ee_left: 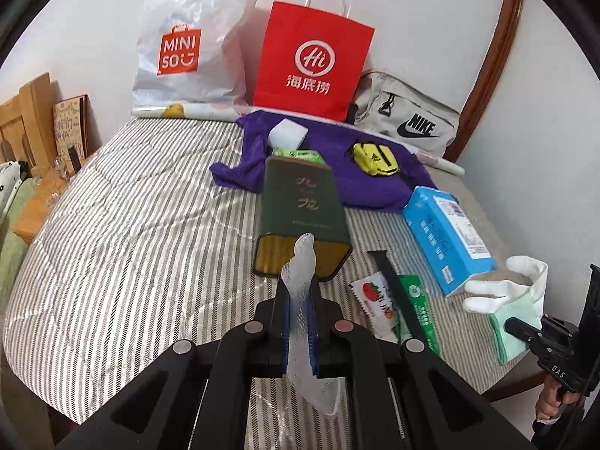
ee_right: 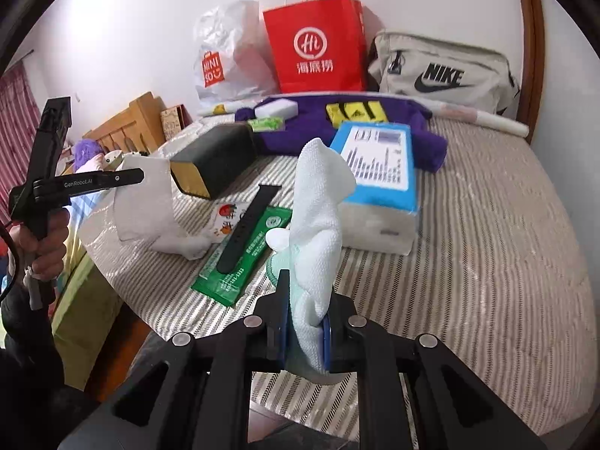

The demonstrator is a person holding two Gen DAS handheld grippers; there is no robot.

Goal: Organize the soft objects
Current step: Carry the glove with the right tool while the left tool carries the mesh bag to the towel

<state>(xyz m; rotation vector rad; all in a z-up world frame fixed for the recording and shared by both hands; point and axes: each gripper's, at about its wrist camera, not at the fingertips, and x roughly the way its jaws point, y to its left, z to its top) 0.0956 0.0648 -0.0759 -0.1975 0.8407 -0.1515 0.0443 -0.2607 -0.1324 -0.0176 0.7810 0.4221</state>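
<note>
My left gripper [ee_left: 300,292] is shut on a thin translucent white sock-like piece [ee_left: 300,281] that stands up between the fingers, above the striped bed. It also shows in the right wrist view [ee_right: 146,202], hanging from the left gripper [ee_right: 138,176]. My right gripper [ee_right: 305,300] is shut on a white and mint-green cloth [ee_right: 318,217] held upright. That cloth shows at the right edge of the left wrist view [ee_left: 513,300]. A purple towel [ee_left: 337,172] lies at the back of the bed.
On the striped bed [ee_left: 131,225] lie a dark green box [ee_left: 303,217], a blue tissue pack [ee_left: 446,236], a black strap [ee_right: 247,225], green and white sachets [ee_right: 240,262], a yellow pouch [ee_left: 375,157]. A red paper bag [ee_left: 311,60], Miniso bag [ee_left: 187,45] and Nike bag [ee_left: 408,120] stand behind.
</note>
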